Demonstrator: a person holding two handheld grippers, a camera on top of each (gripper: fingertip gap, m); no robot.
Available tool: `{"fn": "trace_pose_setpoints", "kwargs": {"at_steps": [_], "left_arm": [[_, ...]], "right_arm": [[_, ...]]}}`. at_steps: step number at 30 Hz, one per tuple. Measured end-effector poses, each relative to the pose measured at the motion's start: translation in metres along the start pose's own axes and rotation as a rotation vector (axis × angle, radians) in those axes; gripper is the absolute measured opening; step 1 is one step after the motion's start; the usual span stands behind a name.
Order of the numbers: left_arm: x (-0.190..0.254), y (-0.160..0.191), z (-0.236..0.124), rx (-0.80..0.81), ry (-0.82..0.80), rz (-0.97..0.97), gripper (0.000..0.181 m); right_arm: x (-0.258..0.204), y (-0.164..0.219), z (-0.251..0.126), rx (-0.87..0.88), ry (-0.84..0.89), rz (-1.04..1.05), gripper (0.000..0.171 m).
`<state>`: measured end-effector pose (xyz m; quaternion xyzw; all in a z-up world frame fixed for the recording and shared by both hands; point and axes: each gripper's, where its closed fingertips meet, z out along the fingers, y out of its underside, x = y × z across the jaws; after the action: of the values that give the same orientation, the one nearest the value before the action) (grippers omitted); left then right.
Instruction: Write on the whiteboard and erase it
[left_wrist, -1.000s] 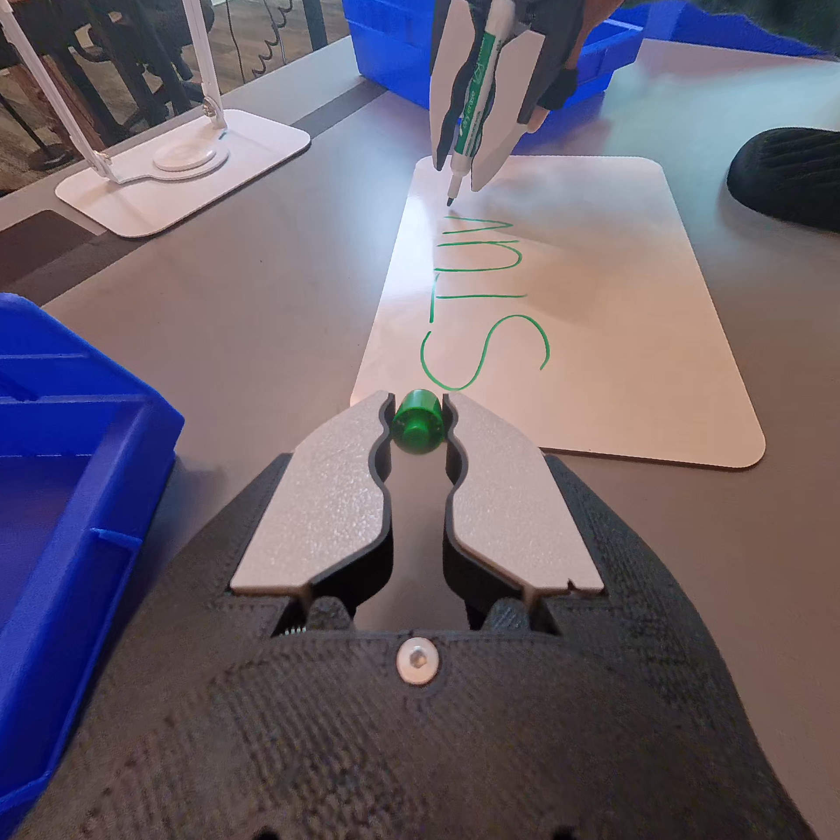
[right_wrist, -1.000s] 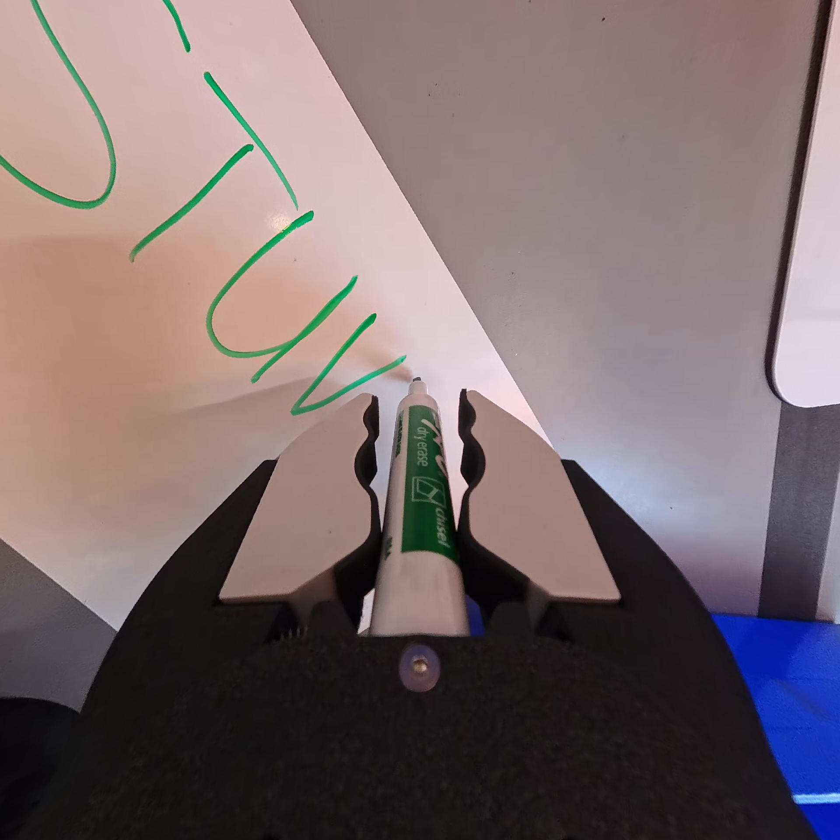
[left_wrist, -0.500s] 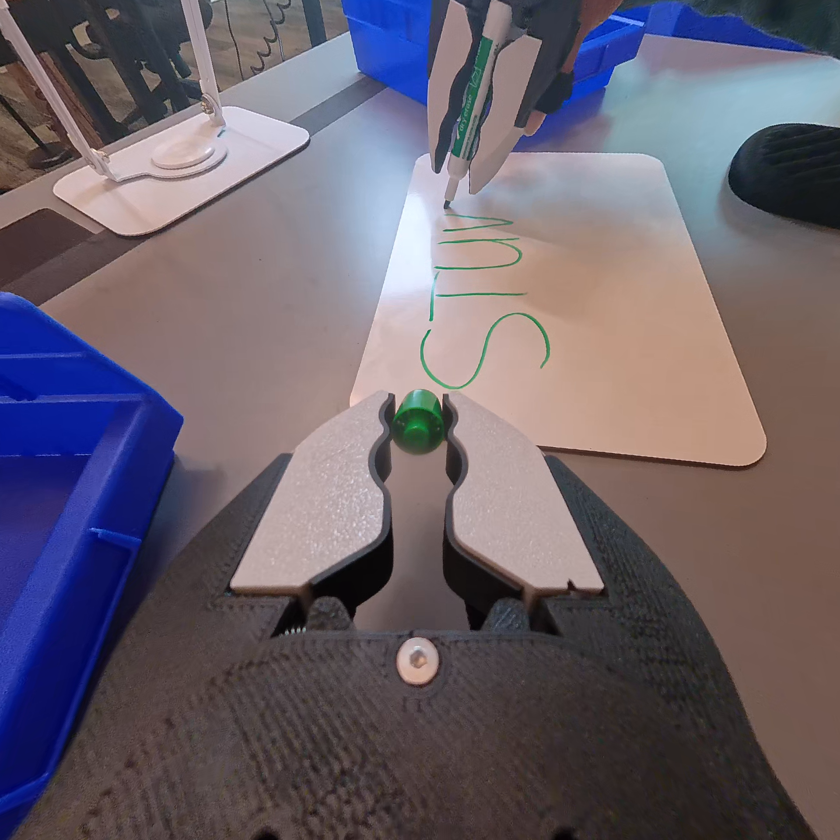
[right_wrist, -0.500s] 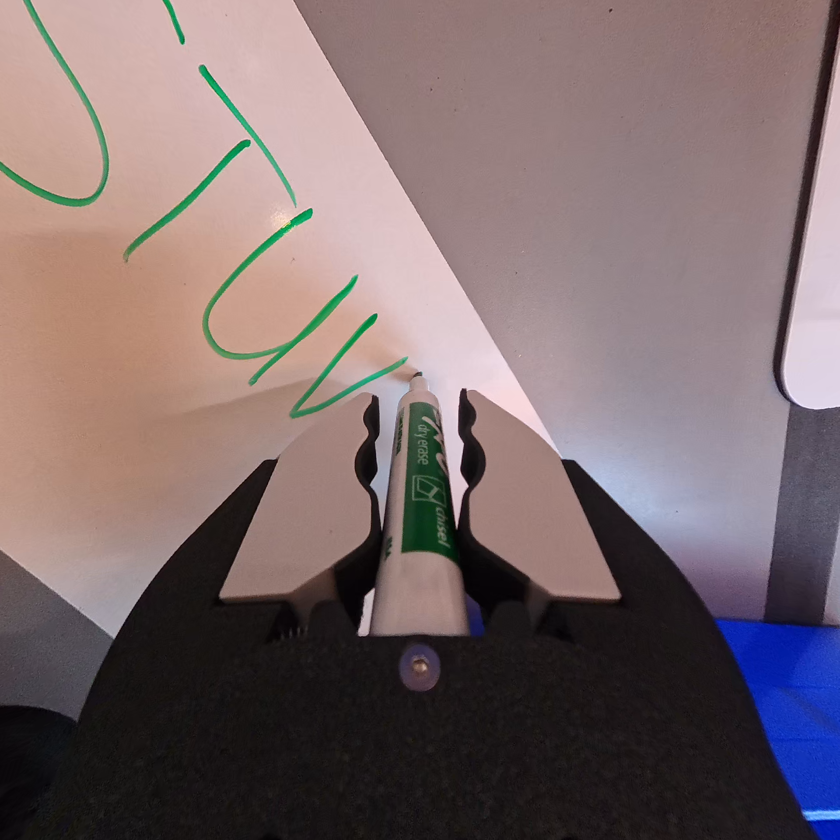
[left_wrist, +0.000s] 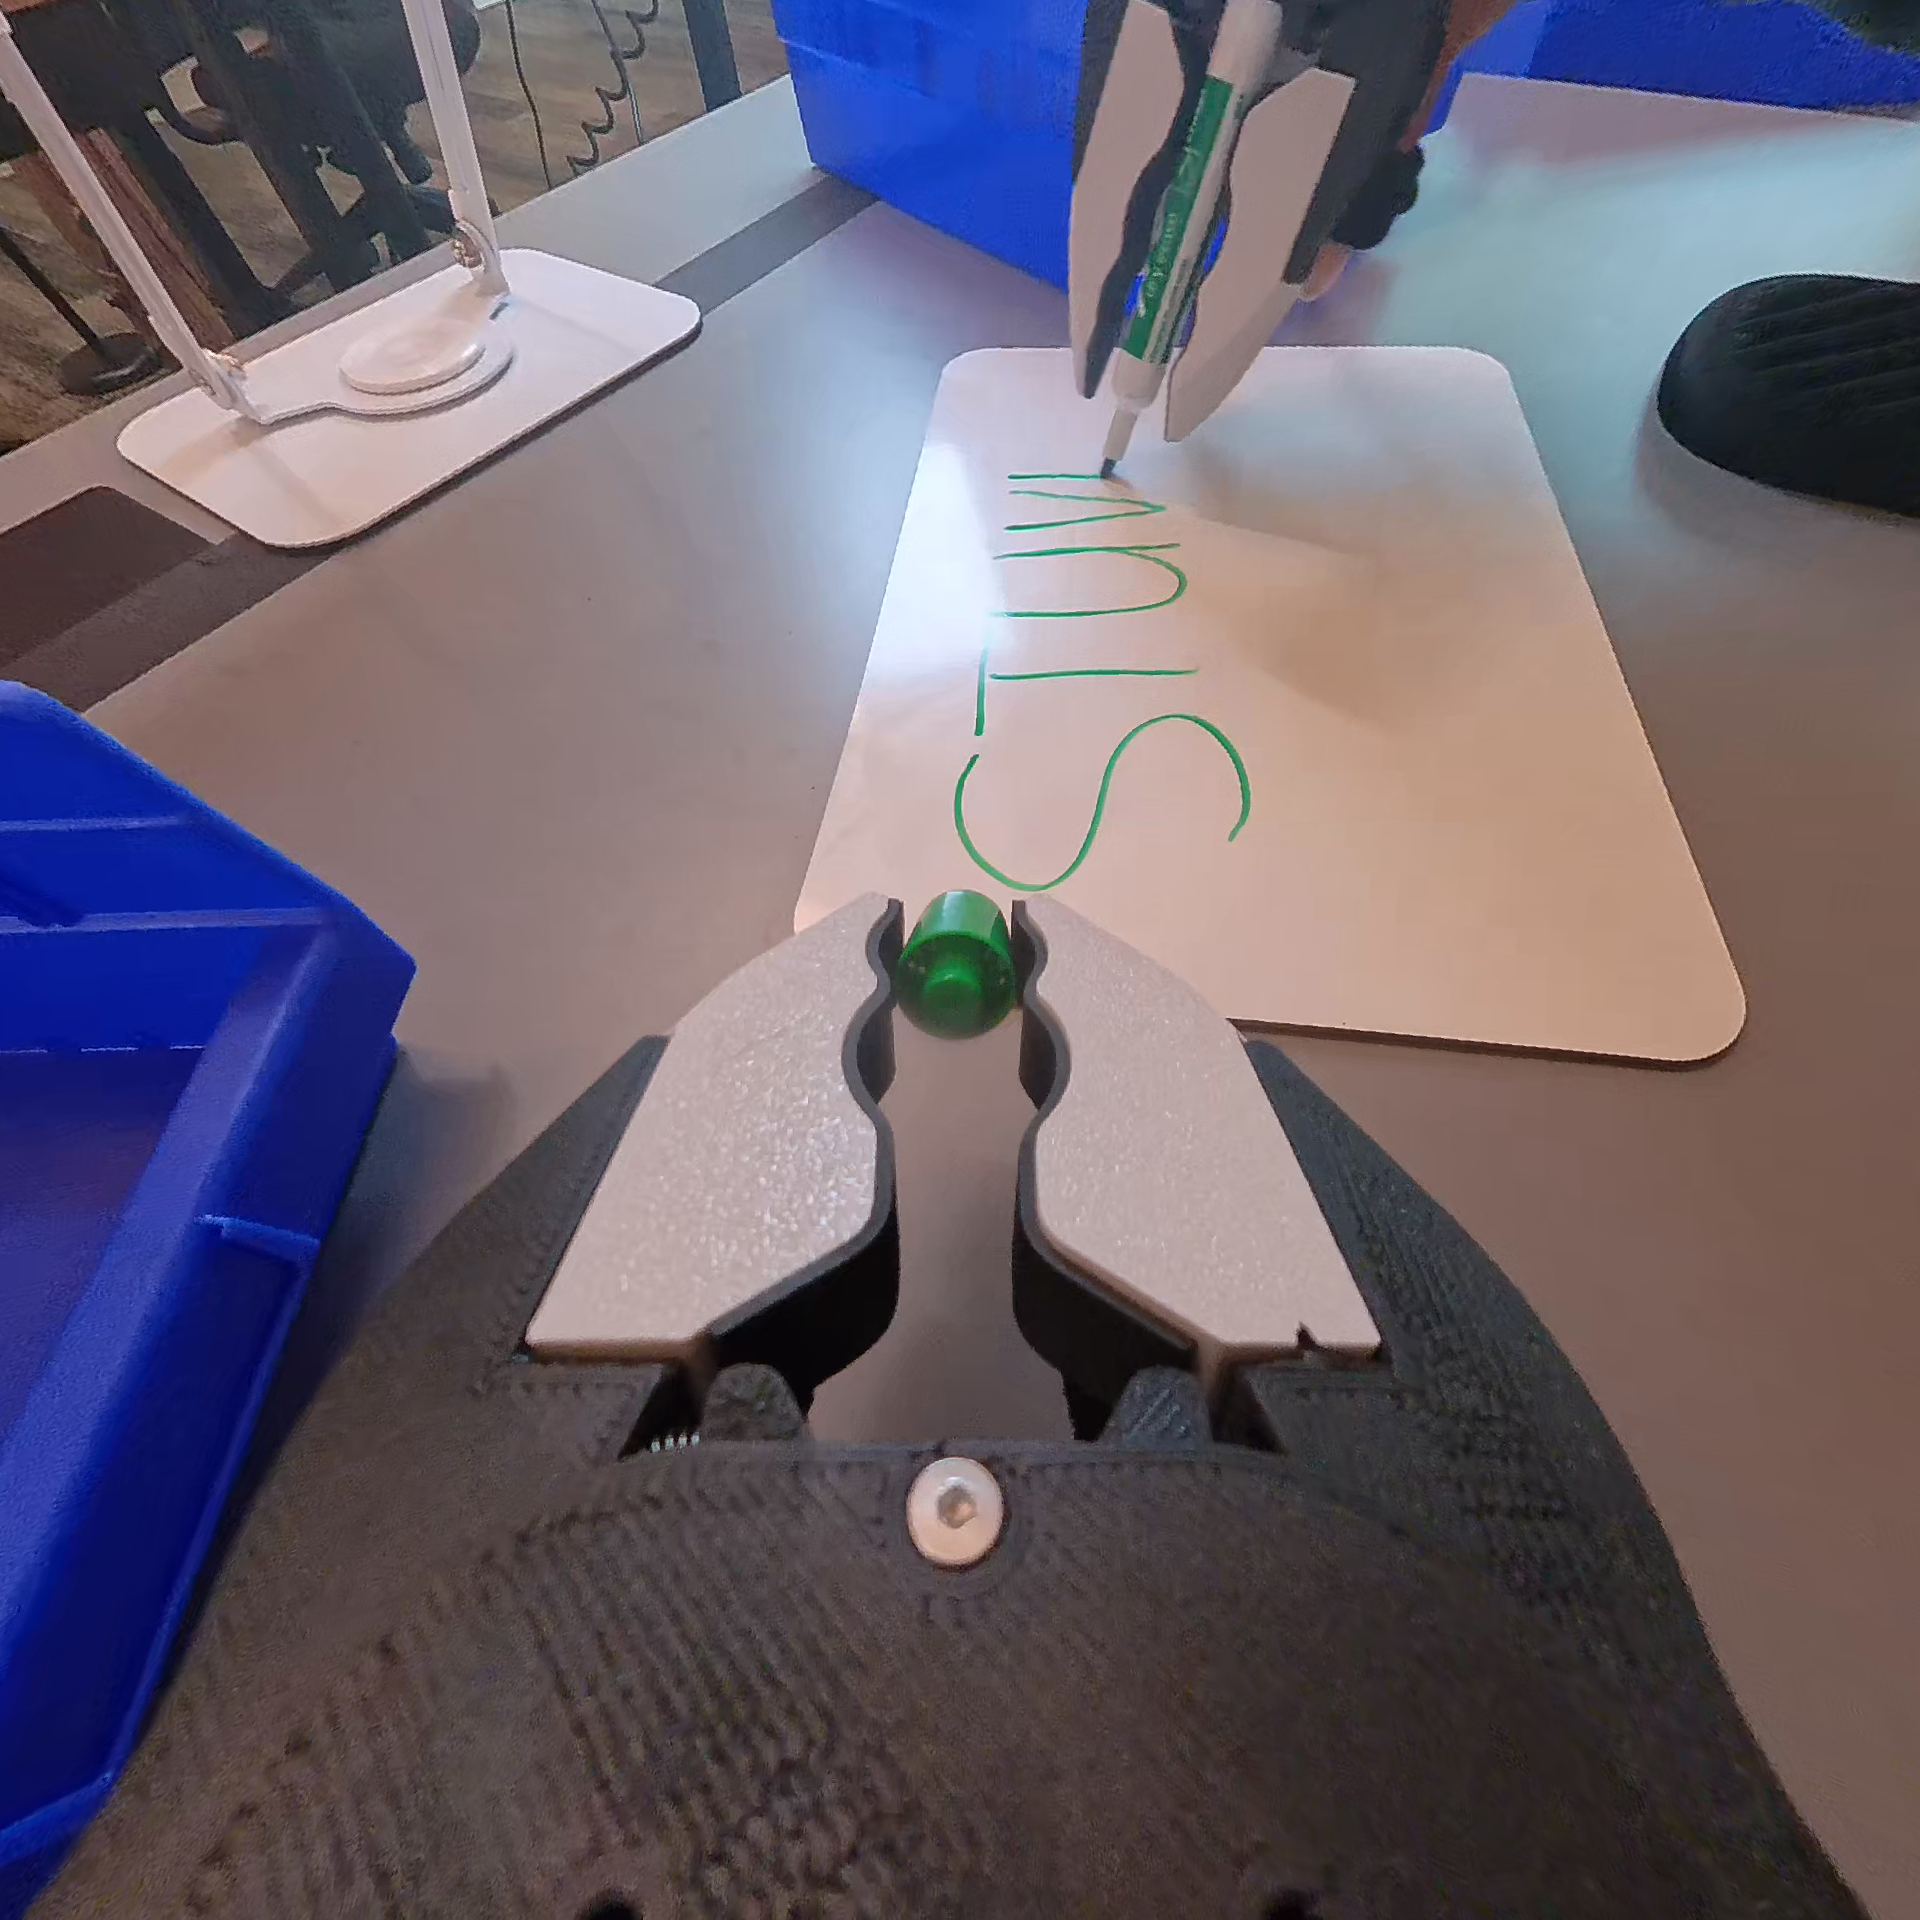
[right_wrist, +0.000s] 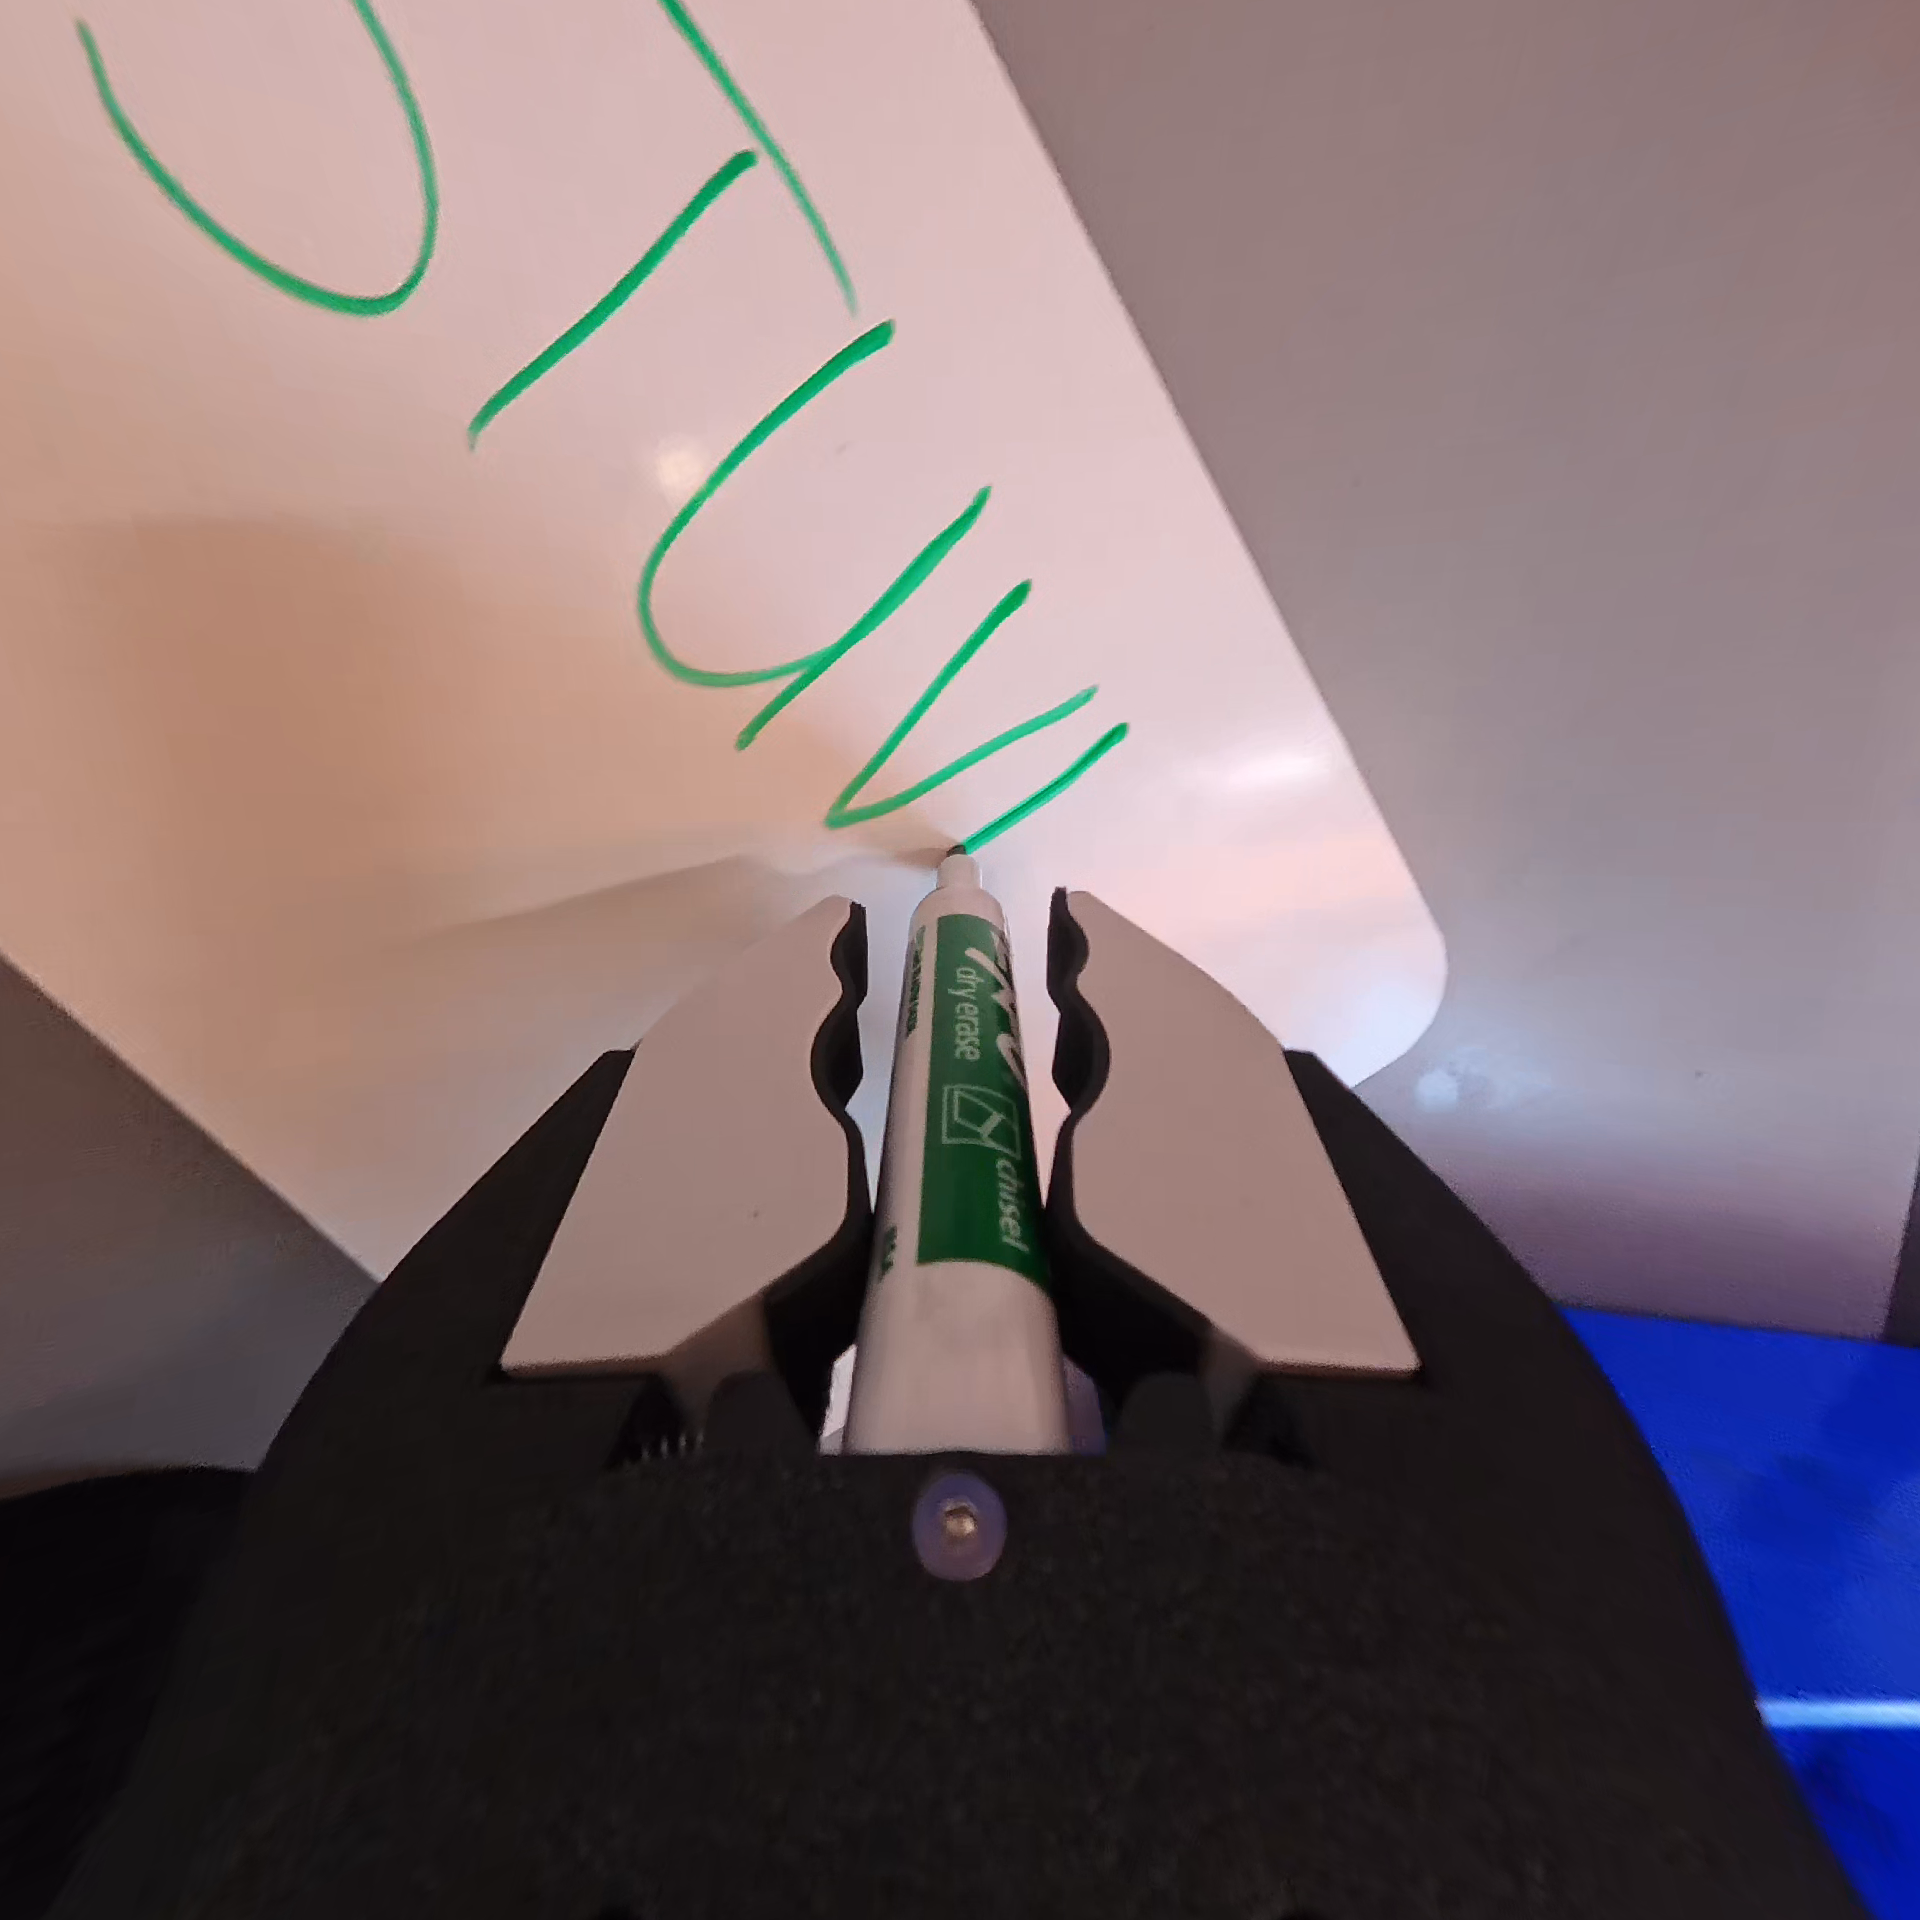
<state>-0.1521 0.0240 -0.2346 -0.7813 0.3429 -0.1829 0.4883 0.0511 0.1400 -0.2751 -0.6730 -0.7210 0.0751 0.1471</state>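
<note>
Writing step underway, erasing not begun.
R hand-held gripper (right_wrist: 954, 904) clamps marker (right_wrist: 961, 1122), tip on whiteboard (left_wrist: 1403, 831) far end; L hand-held gripper (left_wrist: 954, 920) pinches green cap (left_wrist: 954, 977) at near edge. Next, prob.: finish stroke w/ steady pressure.

The marker's (right_wrist: 961, 1174) rear end was hidden inside the right gripper's (right_wrist: 956, 914) black body. In the left wrist view, the near blue bin (left_wrist: 156, 1039) ran off the left edge, and the black pad (left_wrist: 1808, 395) off the right edge. The lamp (left_wrist: 416, 353) was cut off at the top, its head unseen. The green cap's (left_wrist: 951, 977) far end was hidden.
</note>
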Motion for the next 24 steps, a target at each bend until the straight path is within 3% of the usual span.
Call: {"fn": "trace_pose_setpoints", "kwargs": {"at_steps": [7, 17, 24], "left_arm": [[0.001, -0.001, 0.0, 0.002, 0.002, 0.001, 0.02], [-0.002, 0.0, 0.0, 0.0, -0.001, -0.007, 0.019], [0.0, 0.0, 0.0, 0.002, 0.008, -0.006, 0.019]], "right_arm": [[-0.013, 0.01, -0.005, -0.033, -0.005, -0.009, 0.034], [0.04, -0.005, 0.006, -0.046, 0.085, -0.029, 0.034], [0.012, 0.016, -0.004, -0.082, 0.039, -0.013, 0.034]]}}
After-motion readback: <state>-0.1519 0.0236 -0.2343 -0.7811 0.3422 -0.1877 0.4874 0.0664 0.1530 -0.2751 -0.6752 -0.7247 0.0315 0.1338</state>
